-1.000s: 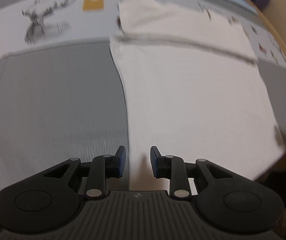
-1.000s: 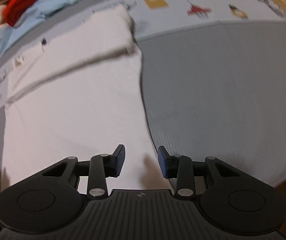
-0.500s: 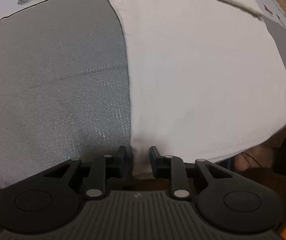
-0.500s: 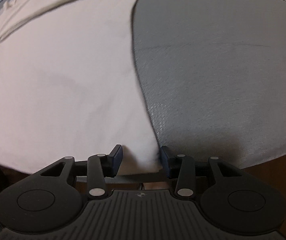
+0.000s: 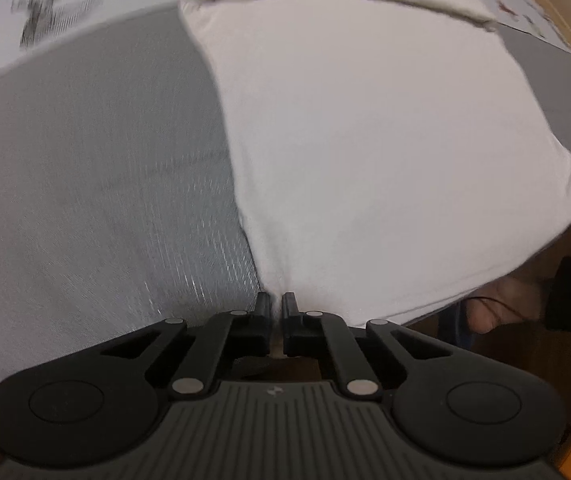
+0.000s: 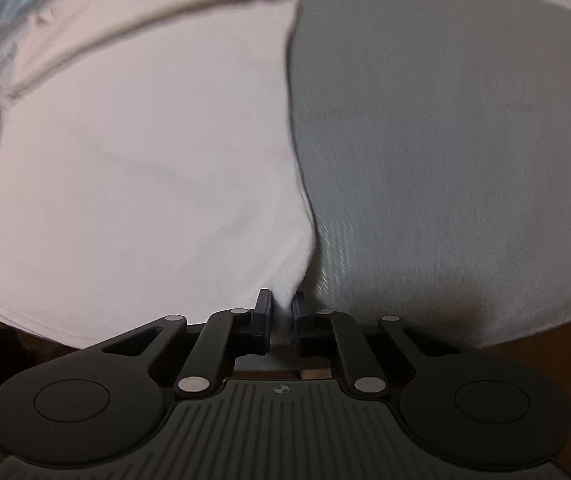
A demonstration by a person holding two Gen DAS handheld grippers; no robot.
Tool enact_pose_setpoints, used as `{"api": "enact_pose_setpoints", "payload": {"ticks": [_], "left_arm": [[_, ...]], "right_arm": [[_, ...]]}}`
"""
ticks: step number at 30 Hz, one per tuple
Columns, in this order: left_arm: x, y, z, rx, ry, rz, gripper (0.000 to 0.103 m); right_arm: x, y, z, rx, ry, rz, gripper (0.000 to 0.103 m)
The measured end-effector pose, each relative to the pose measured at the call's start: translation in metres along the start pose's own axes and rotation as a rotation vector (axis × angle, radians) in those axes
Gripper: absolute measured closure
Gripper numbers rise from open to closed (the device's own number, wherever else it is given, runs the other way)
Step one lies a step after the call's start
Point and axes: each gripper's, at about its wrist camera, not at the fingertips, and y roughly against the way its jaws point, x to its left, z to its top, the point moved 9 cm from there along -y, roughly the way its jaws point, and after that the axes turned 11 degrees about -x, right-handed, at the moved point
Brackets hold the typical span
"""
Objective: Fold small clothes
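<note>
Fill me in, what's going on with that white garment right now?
A person is working two handheld grippers on a white garment spread over a grey cloth. The left gripper has pinched the garment's near left corner. The right gripper is closing on the near right corner, with fabric bunched between its fingers. The far end of the garment already looks folded over. Both near corners are at the surface's near edge, not yet lifted.

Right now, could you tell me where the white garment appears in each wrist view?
Left wrist view: the white garment fills the centre and right, its near left corner between the left gripper fingers.
Right wrist view: the garment fills the left and centre, its near right corner in the closing right gripper.
Shared landmark: the grey cloth beneath it.
</note>
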Motion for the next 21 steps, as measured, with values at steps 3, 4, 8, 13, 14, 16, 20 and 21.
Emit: {"api": "enact_pose_setpoints", "payload": {"ticks": [3, 4, 8, 13, 14, 16, 20, 21], "left_arm": [[-0.007, 0.028, 0.014, -0.065, -0.029, -0.023, 0.098], [-0.009, 0.038, 0.018, -0.088, -0.030, -0.033, 0.098], [-0.013, 0.080, 0.030, -0.183, -0.046, -0.049, 0.098], [-0.010, 0.139, 0.023, -0.288, -0.049, -0.069, 0.098], [-0.008, 0.152, 0.021, -0.306, -0.046, -0.075, 0.098], [-0.006, 0.181, 0.014, -0.349, -0.045, -0.092, 0.098], [0.000, 0.231, 0.001, -0.423, -0.005, -0.131, 0.098], [0.004, 0.234, 0.002, -0.431, 0.018, -0.137, 0.098]], "right_arm": [[0.008, 0.033, 0.018, -0.083, -0.004, 0.046, 0.093], [0.009, 0.042, 0.023, -0.104, -0.006, 0.058, 0.093], [0.015, 0.085, 0.032, -0.191, 0.013, 0.090, 0.093], [0.009, 0.132, 0.033, -0.282, 0.008, 0.155, 0.093], [0.007, 0.137, 0.031, -0.294, 0.000, 0.175, 0.093], [0.001, 0.157, 0.027, -0.313, -0.026, 0.227, 0.094], [-0.005, 0.203, 0.013, -0.366, -0.100, 0.322, 0.094], [-0.009, 0.208, 0.013, -0.378, -0.122, 0.330, 0.095]]}}
